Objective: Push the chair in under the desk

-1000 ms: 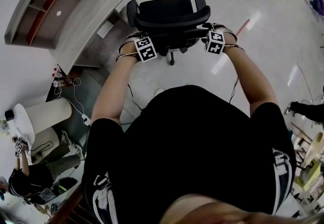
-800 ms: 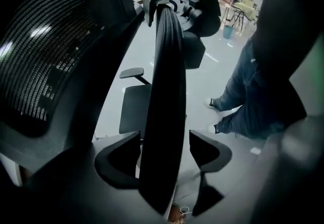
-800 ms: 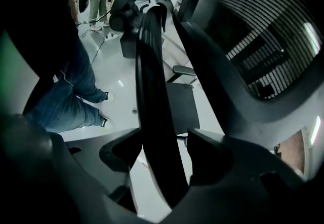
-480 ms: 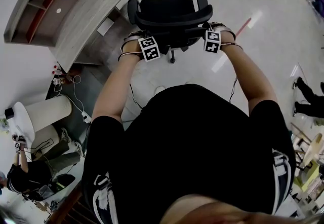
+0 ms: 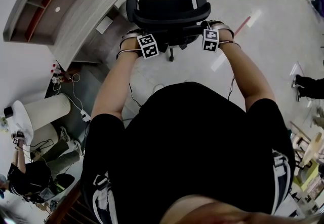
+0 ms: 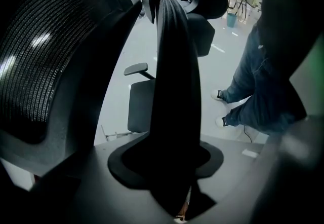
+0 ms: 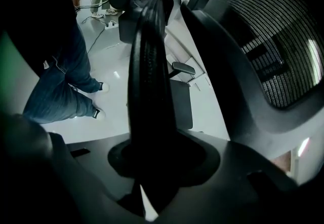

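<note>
The black mesh office chair (image 5: 169,7) stands on the pale floor with its seat toward the grey desk (image 5: 86,15) at upper left. My left gripper (image 5: 144,40) is at the left edge of the backrest and my right gripper (image 5: 208,35) at the right edge. In the left gripper view the backrest's black rim (image 6: 174,91) runs straight in between the jaws of the left gripper (image 6: 174,167), which are closing on it. In the right gripper view the other rim (image 7: 149,81) fills the gap of the right gripper (image 7: 152,167), also closing. The pads are hidden by the rim.
A shelf unit (image 5: 45,0) stands behind the desk. Cables and a power strip (image 5: 76,101) lie on the floor by a white cylinder (image 5: 48,114). A person sits low at left (image 5: 30,177); another person's legs (image 5: 309,86) are at right. A second chair (image 6: 139,101) stands beyond.
Both grippers have shifted slightly forward and inward onto the backrest's edges. The legs at the right edge have moved.
</note>
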A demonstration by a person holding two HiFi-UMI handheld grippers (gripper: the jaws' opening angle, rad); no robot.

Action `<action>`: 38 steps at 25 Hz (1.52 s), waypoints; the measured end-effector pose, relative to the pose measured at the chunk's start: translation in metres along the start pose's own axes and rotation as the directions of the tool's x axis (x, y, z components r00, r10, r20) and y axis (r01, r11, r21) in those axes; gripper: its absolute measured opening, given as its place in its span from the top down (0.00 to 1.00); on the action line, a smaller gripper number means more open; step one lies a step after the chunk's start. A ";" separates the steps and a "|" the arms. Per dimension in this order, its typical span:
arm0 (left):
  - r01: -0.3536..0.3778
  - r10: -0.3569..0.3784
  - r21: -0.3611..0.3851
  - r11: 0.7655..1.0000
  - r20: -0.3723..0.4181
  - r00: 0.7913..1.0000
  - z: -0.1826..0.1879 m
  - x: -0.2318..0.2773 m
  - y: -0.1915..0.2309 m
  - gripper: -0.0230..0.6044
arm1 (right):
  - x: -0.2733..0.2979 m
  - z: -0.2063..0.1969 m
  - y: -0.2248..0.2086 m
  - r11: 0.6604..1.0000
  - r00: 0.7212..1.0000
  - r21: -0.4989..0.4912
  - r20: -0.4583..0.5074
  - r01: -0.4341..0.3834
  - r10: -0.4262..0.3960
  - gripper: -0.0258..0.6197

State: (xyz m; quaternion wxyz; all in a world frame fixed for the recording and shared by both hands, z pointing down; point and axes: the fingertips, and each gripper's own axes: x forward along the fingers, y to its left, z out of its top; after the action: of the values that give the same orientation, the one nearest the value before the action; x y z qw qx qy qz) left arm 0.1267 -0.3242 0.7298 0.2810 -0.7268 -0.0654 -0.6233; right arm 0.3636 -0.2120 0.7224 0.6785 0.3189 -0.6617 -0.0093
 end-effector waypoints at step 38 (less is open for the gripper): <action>-0.016 0.008 -0.143 0.990 -0.058 0.998 -0.023 -0.033 -0.105 0.74 | -0.024 0.034 0.063 0.983 0.996 -0.185 0.085 0.004 0.013 0.81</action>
State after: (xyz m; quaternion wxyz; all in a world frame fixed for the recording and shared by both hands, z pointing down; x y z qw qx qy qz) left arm 0.0527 -0.2396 0.7345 0.2337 -0.7271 -0.0082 -0.6454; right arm 0.3044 -0.1657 0.7266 0.6760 0.2522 -0.6874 -0.0830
